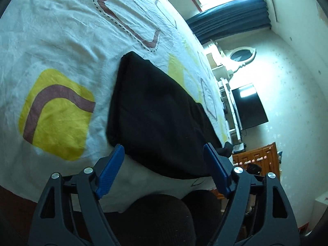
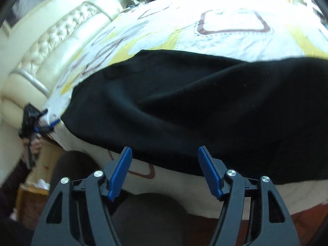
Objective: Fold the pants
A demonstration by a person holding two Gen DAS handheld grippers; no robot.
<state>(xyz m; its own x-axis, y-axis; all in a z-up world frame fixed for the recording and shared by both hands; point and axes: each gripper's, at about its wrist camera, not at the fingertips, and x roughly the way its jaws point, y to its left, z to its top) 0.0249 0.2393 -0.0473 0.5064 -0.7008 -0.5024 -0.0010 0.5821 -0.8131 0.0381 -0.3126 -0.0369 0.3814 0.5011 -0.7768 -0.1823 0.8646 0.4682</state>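
Black pants (image 1: 160,114) lie folded on a white bedsheet (image 1: 61,41) with yellow and brown shapes, near the bed's front edge. My left gripper (image 1: 164,149) is open, its blue pads on either side of the pants' near edge, holding nothing. In the right wrist view the pants (image 2: 194,106) spread wide across the sheet (image 2: 225,34). My right gripper (image 2: 165,153) is open just before their near hem, empty. The left gripper (image 2: 44,123) also shows small at the far left of that view.
A cream tufted headboard (image 2: 51,47) runs along the left. A window with blue curtains (image 1: 229,14), a dark screen (image 1: 250,106) and a wooden cabinet (image 1: 258,160) stand beyond the bed. The person's dark-clad knees (image 1: 160,221) sit below the grippers.
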